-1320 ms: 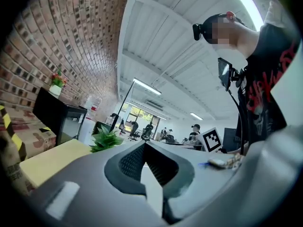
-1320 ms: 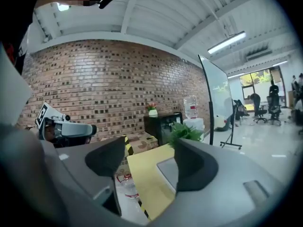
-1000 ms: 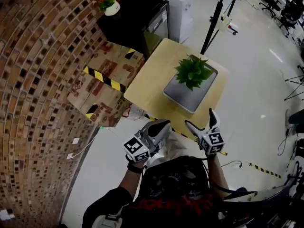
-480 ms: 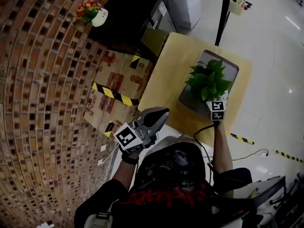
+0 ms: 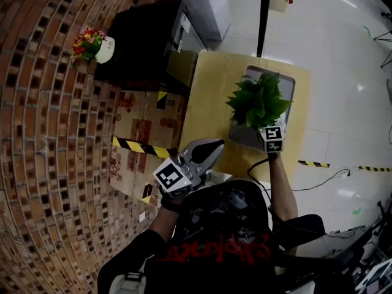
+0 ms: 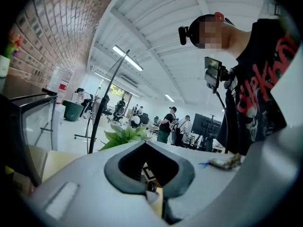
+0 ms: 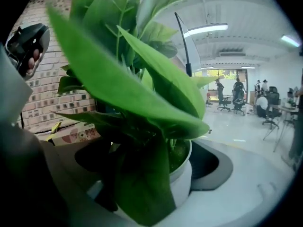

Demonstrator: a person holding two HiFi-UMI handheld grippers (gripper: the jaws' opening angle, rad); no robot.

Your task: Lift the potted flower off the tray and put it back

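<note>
The potted flower (image 5: 257, 101), a bushy green plant in a white pot (image 7: 183, 179), stands on the grey tray (image 5: 288, 82) on the small wooden table (image 5: 207, 97). My right gripper (image 5: 270, 127) reaches in under the leaves from the near side. In the right gripper view its jaws are closing with the pot between them, and leaves hide the left jaw. My left gripper (image 5: 205, 152) is shut and empty, held off the table's near left corner. In the left gripper view its jaws (image 6: 154, 164) are together, with the plant's leaves (image 6: 124, 136) beyond.
A black cabinet (image 5: 147, 41) stands left of the table, with a small pot of coloured flowers (image 5: 92, 43) on top. Cardboard boxes (image 5: 142, 133) with yellow-black tape sit against the brick wall (image 5: 43, 139). A black pole (image 5: 264, 14) rises behind the table. People work in the far background.
My right gripper moved forward from near my body to the plant and slid under its leaves. My left gripper shifted left and stayed shut. The head view swung, so the table shows further right.
</note>
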